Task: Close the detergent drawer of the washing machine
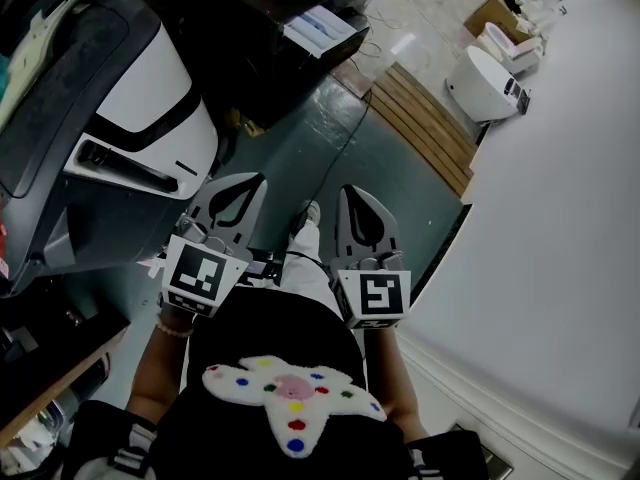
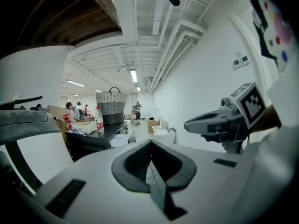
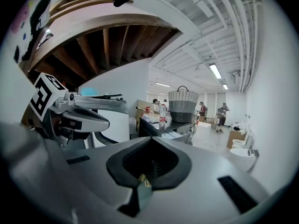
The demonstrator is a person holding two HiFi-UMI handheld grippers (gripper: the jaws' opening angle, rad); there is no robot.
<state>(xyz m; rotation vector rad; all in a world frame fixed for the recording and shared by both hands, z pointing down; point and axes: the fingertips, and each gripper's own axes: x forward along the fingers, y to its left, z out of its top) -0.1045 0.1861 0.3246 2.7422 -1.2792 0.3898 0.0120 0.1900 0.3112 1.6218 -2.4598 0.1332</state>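
1. At the far left of the head view stands the washing machine (image 1: 150,88), white-bodied with a dark top. A white slab with a dark bar, seemingly the detergent drawer (image 1: 120,164), juts from its front.
2. The left gripper (image 1: 240,190) hangs just right of that slab, over the greenish floor (image 1: 310,148). No contact with the slab shows. In its own view the left gripper's (image 2: 150,143) fingers are pressed together with nothing between them.
3. The right gripper (image 1: 356,196) is held beside it, parallel. Its fingers are likewise closed and empty in its own view (image 3: 150,141).
4. Beyond them a dark worktop (image 1: 250,28) carries a woven basket (image 2: 111,106) and a water bottle (image 2: 99,119).
5. Further right lie wooden slats (image 1: 425,128), then a white toilet (image 1: 485,83) against the white wall (image 1: 560,218).
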